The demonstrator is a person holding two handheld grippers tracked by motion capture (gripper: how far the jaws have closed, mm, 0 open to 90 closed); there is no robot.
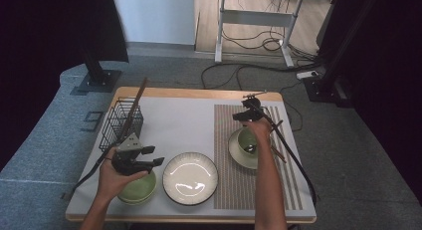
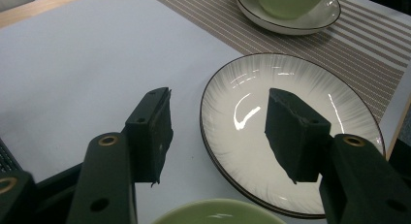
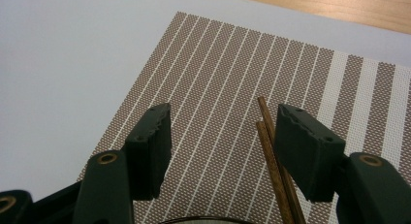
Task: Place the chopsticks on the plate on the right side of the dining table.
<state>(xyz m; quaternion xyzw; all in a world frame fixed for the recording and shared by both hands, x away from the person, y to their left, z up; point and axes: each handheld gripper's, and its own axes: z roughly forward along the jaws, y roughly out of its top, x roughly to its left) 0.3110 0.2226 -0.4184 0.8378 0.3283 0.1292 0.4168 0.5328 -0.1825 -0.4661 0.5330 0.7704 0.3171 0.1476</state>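
Observation:
My left gripper [image 1: 155, 155] is held low over the table's front left, just above a green bowl [image 1: 137, 188]. In the left gripper view its jaws [image 2: 218, 117] stand open with nothing between them, over the near rim of a white plate [image 2: 291, 117] with a dark edge. My right gripper [image 1: 242, 115] hovers over the striped placemat [image 1: 234, 185], beyond a green cup [image 1: 247, 140] on its saucer [image 1: 238, 153]. Its jaws [image 3: 224, 122] are open. Two brown chopsticks [image 3: 270, 151] lie on the placemat [image 3: 218, 78], their tips just inside the right jaw, not pinched.
A black wire basket [image 1: 122, 123] stands at the back left with a long stick [image 1: 138, 98] leaning out of it. The white plate [image 1: 190, 177] sits front centre. More chopsticks [image 1: 278, 153] lie right of the saucer. Cables trail from both grippers.

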